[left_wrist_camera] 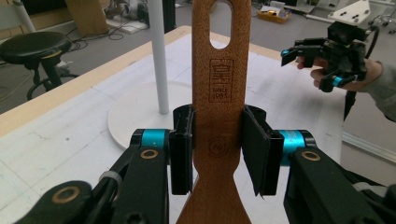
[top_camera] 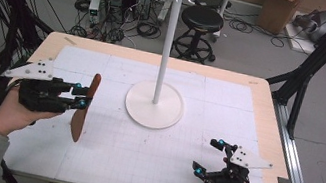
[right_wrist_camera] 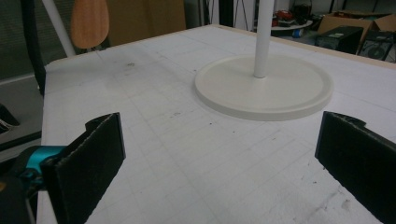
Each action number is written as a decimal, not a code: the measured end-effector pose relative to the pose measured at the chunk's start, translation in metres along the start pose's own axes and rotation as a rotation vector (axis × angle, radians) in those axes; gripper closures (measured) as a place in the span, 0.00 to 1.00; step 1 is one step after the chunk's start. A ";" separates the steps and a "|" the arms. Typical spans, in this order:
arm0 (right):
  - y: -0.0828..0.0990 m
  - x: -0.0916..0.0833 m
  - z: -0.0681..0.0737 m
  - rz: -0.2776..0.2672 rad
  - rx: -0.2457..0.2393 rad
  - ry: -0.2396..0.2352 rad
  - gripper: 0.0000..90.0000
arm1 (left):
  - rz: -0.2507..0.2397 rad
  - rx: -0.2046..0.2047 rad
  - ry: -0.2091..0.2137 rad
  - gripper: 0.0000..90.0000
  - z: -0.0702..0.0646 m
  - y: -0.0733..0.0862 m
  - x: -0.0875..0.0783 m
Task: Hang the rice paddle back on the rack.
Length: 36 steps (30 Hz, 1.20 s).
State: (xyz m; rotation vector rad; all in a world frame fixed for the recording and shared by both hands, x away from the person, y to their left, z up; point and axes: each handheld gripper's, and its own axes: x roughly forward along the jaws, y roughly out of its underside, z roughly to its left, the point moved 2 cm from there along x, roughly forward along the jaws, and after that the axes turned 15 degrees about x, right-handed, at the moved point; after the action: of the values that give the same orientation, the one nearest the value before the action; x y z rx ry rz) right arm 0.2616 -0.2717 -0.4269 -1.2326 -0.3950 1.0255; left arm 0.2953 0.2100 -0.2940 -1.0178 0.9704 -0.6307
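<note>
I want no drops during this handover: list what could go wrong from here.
1. The left gripper clamps the wooden spatula only at its narrow neck, so it might pivot or slip.
2. The white stand is tall and thin; a swinging spatula could knock it.
3. The right gripper is open and far off, so it cannot steady anything.

Even, soft indoor light falls from overhead, and the white table (top_camera: 228, 113) reads bright without harsh glare. Shadows stay faint: a pale one lies under the wooden spatula (top_camera: 83, 108), left of the white stand (top_camera: 154, 104). The high view is low in detail and slightly soft, the floor beyond the stand darker. In the left gripper view the spatula (left_wrist_camera: 218, 107) is sharp while the room behind the stand (left_wrist_camera: 159, 60) blurs. In the right gripper view the near black fingers (right_wrist_camera: 88, 163) look soft-edged and grainy
</note>
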 end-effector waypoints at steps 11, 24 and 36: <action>-0.002 -0.002 -0.001 -0.023 0.000 0.002 0.00 | 0.019 0.037 0.003 0.73 0.011 -0.022 0.011; -0.002 -0.003 -0.001 -0.027 0.005 0.000 0.00 | 0.006 0.028 0.008 0.72 0.023 -0.044 0.022; -0.002 -0.005 0.000 -0.033 0.002 -0.004 0.00 | -0.011 0.068 0.009 0.72 0.034 -0.075 0.033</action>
State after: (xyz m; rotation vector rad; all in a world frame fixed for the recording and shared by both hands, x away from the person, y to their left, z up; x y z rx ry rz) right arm 0.2598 -0.2757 -0.4236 -1.2189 -0.4160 1.0000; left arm 0.3404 0.1667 -0.2315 -0.9612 0.9453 -0.6737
